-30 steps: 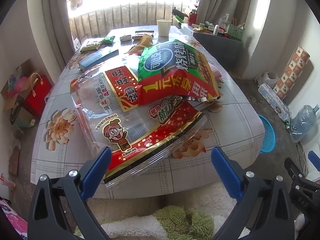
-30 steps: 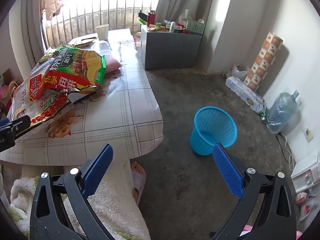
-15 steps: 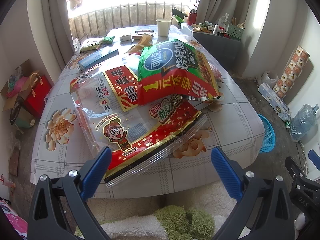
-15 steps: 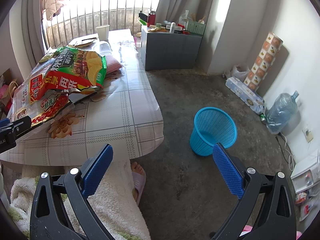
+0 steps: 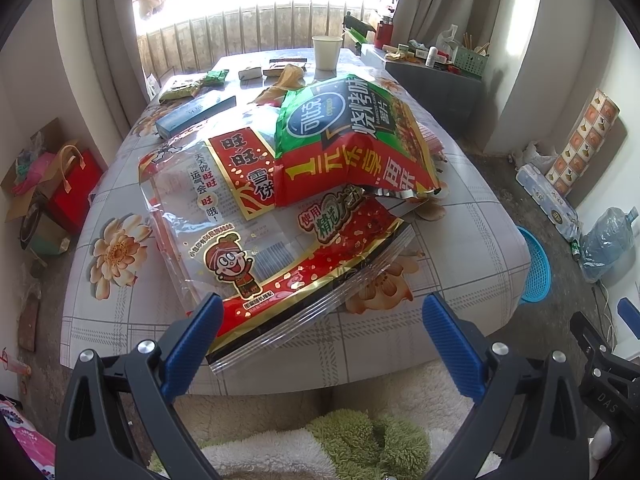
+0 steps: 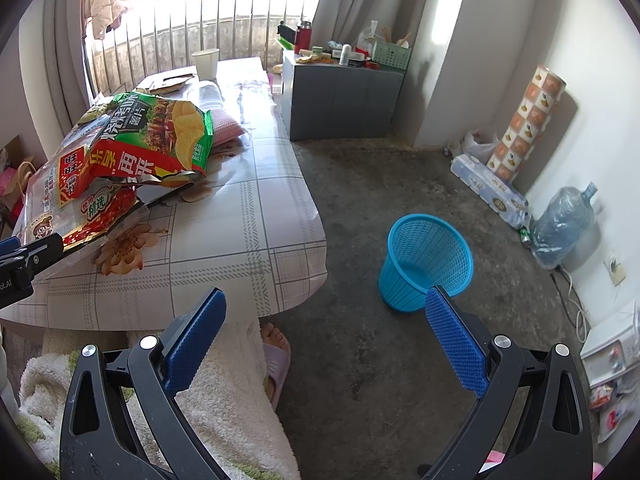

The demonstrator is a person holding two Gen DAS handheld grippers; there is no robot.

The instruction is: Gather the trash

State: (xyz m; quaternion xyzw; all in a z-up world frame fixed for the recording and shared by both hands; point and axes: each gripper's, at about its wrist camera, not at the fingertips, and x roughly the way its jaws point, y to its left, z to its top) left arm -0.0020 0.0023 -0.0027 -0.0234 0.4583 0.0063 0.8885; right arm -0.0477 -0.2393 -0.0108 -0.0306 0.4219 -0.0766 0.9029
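Sunlit room, concrete floor [image 6: 360, 200]; table [image 5: 472, 248] under a glossy checked cloth with flower prints. Left view: a green-red crinkled chip bag [image 5: 352, 140] lies on a flat, part-clear snack bag [image 5: 256, 240], whose near edge sits between the spread left tongs [image 5: 320, 336], untouched; cup [image 5: 327, 52] at the far end. Right view alone shows the whole blue mesh basket [image 6: 426, 256] on the floor beside the table, beyond the spread, empty right tongs [image 6: 322, 336].
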